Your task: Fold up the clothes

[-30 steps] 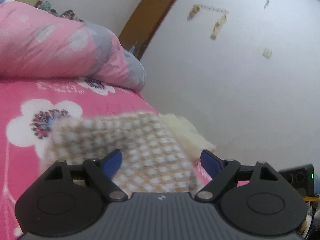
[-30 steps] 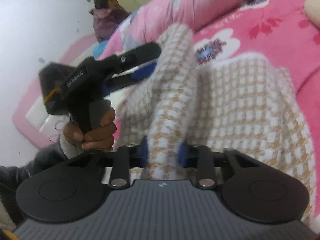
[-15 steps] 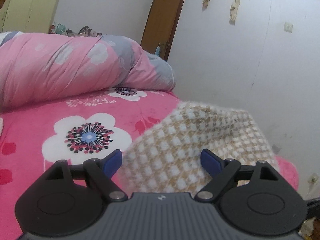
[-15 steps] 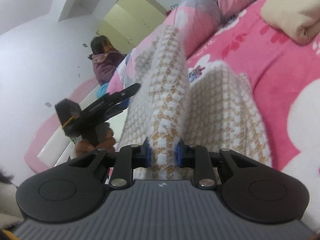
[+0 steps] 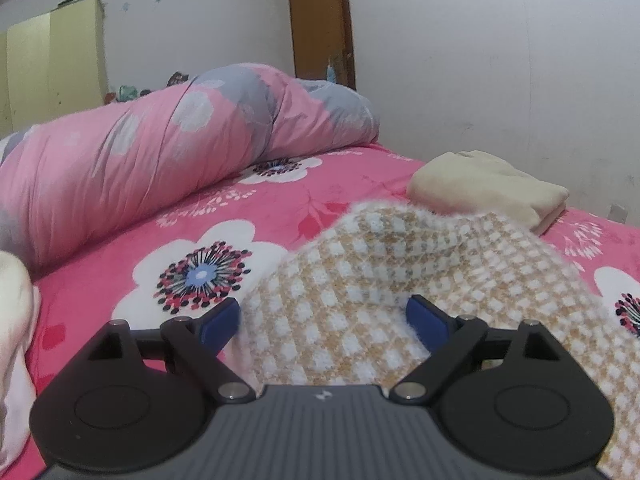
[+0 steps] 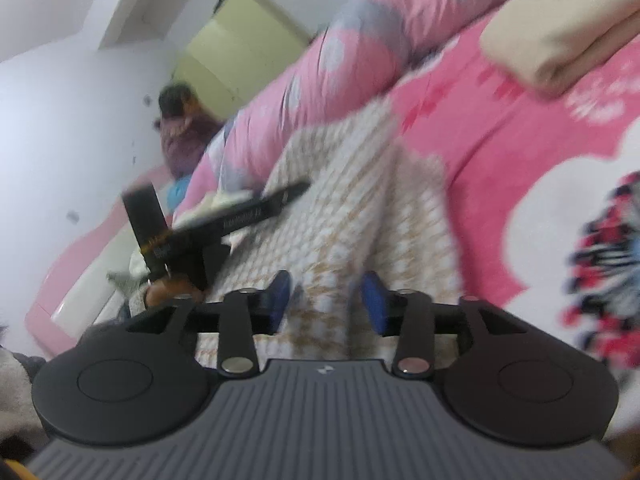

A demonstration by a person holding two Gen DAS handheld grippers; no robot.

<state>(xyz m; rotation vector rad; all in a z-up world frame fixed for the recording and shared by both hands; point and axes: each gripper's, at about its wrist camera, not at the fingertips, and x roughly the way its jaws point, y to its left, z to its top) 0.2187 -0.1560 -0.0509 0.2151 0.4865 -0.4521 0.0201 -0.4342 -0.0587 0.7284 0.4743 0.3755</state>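
Note:
A fluffy tan-and-white checked garment lies on the pink flowered bed sheet. My left gripper hovers low over its near edge, jaws wide and still opening, cloth lying between the blue pads without being pinched. In the right wrist view the same garment is blurred, with a raised fold running toward my right gripper. Its jaws are opening, and the fold sits loosely between the pads. The left gripper's black body shows over the garment's far side, held by a hand.
A folded cream garment lies near the wall just beyond the checked one. A rolled pink-and-grey quilt runs along the back of the bed. White cloth shows at the left edge. A person sits far back by a yellow wardrobe.
My right gripper's jaws have parted off the checked fold, which has sunk from upright toward the bed. The left gripper has swung round, bringing the cream garment into view, its jaws open throughout.

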